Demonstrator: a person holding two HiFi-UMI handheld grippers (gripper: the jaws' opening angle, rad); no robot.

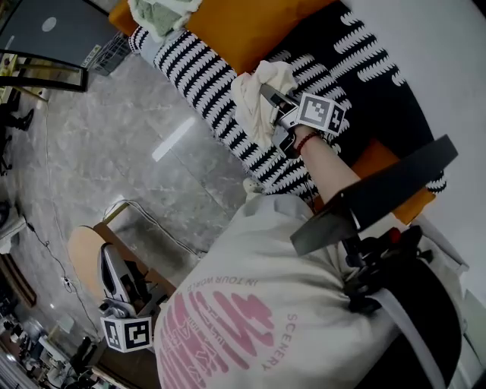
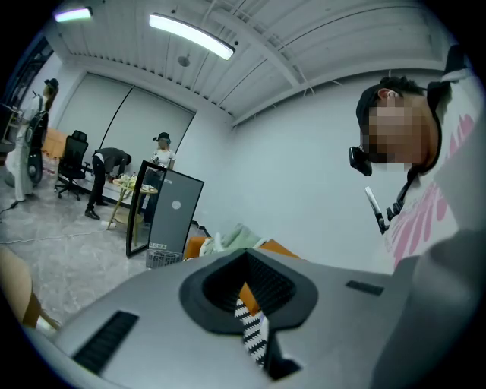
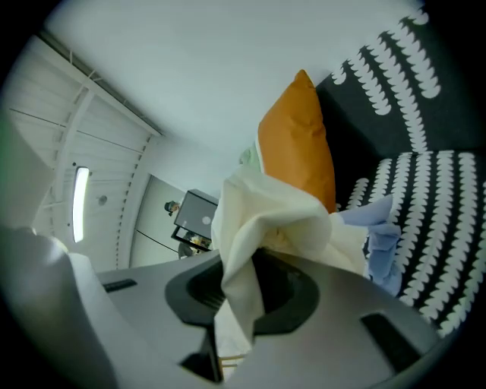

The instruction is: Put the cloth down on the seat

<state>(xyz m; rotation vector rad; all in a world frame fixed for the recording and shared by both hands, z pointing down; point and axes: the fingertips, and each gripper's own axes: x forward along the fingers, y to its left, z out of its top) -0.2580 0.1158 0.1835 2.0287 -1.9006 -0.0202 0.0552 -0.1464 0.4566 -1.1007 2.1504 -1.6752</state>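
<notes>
**Me:** One cloth (image 1: 257, 97), cream, bunched into loose folds. It hangs from my right tongs (image 1: 271, 96) above the front part of the striped seat (image 1: 199, 67). I cannot tell whether its lowest fold touches the seat.

**Colleague:** How is it gripped?

**Me:** The right tongs are pinched on a gathered fold near the top of the bundle. In the right gripper view the fabric runs straight through the slot between the jaws and spills out on both sides.

**Colleague:** Handling properties?

**Me:** My judgement is that it is light, limp and thin, with no stiffness at all. It drapes wherever it is unsupported. It is not fragile and not slippery against the pads. A pinch on any thick fold should hold it, while a single layer might slide out. Once let go it should slump where it lands rather than roll or bounce.

**Colleague:** Surroundings?

**Me:** An orange cushion (image 1: 247, 26) stands against the sofa back behind the cloth. A pale blue piece of fabric (image 3: 383, 239) lies on the seat just beside it, and a greenish bundle (image 1: 161, 15) sits at the far end.

**Colleague:** Other hand?

**Me:** My left tongs (image 1: 112, 275) are low and well apart from the sofa, near a wooden stool (image 1: 82, 254). Their jaws are a narrow slit apart with nothing between them.
</notes>
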